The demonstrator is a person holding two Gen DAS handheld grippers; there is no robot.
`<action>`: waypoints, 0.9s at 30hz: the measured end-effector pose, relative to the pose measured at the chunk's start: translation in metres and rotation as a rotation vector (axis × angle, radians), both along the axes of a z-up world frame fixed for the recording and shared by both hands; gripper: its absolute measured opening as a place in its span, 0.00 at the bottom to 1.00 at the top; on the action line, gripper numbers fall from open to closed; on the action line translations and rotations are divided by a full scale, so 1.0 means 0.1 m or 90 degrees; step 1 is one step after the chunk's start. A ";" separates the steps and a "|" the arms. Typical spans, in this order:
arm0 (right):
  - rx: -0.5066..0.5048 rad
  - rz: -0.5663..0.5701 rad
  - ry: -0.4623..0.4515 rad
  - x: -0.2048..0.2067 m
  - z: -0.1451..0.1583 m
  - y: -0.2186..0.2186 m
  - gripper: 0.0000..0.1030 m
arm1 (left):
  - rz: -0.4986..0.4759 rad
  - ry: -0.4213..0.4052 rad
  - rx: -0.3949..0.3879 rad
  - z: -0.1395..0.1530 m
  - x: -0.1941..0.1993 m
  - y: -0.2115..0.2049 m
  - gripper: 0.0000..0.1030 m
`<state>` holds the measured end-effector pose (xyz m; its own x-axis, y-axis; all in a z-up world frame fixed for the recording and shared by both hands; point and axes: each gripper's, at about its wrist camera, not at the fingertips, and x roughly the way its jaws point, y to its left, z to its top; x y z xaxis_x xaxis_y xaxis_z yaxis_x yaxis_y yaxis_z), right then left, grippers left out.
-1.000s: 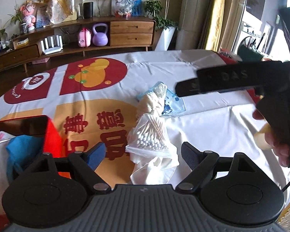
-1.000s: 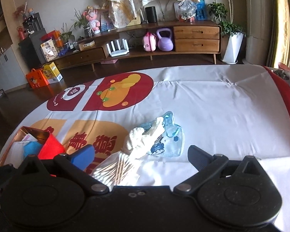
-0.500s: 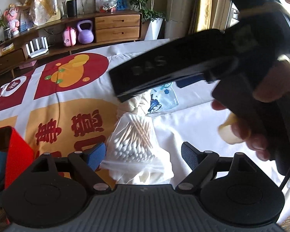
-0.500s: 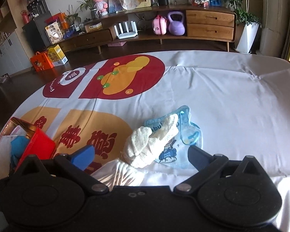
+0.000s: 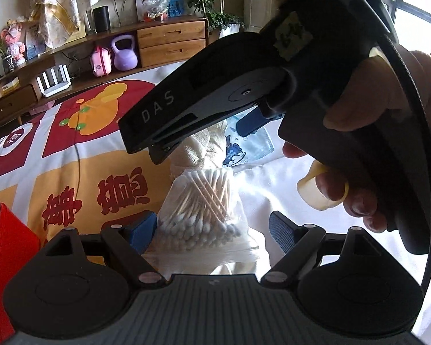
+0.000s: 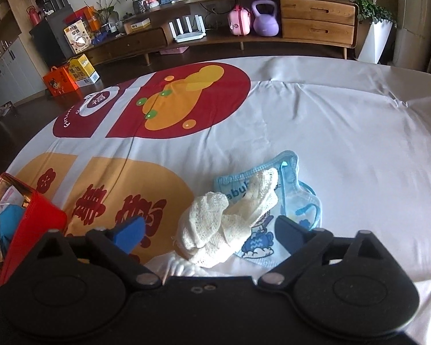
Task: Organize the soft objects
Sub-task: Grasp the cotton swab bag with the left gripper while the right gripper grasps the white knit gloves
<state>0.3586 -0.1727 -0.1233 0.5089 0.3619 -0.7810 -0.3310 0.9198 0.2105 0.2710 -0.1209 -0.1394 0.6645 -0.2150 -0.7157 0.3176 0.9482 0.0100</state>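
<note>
A clear bag of cotton swabs (image 5: 204,212) lies on the printed tablecloth between the fingers of my left gripper (image 5: 212,231), which is open around it. Just beyond the bag lies a cream knit cloth (image 5: 198,149) on a blue printed face mask (image 5: 244,152). In the right wrist view the knit cloth (image 6: 215,224) sits between the fingers of my right gripper (image 6: 209,231). Its jaws are closing and the pads stand clear of the cloth. The mask (image 6: 290,189) pokes out behind and to the right. A hand (image 5: 359,155) holds the right gripper over the pile.
A red box (image 6: 34,224) with blue and white items inside stands at the table's left; its wall (image 5: 11,244) is close to my left gripper. White tablecloth (image 6: 344,132) stretches beyond and right of the pile. A wooden sideboard (image 6: 316,20) stands past the table.
Both grippers have come down and forward onto the pile. The right gripper and its hand have swung in over the cloth in the left view, and its jaws have narrowed a little.
</note>
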 end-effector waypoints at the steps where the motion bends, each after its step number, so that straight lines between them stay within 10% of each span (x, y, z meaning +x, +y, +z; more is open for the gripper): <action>1: 0.000 0.001 0.000 0.00 -0.01 0.00 0.85 | 0.001 0.000 -0.003 0.00 0.00 0.01 0.83; 19: 0.006 -0.006 -0.001 -0.01 -0.07 0.00 0.41 | 0.018 0.013 -0.036 0.00 0.01 0.15 0.46; 27: 0.017 0.004 -0.018 -0.13 0.04 -0.06 0.38 | 0.022 0.014 -0.047 0.08 -0.05 0.22 0.39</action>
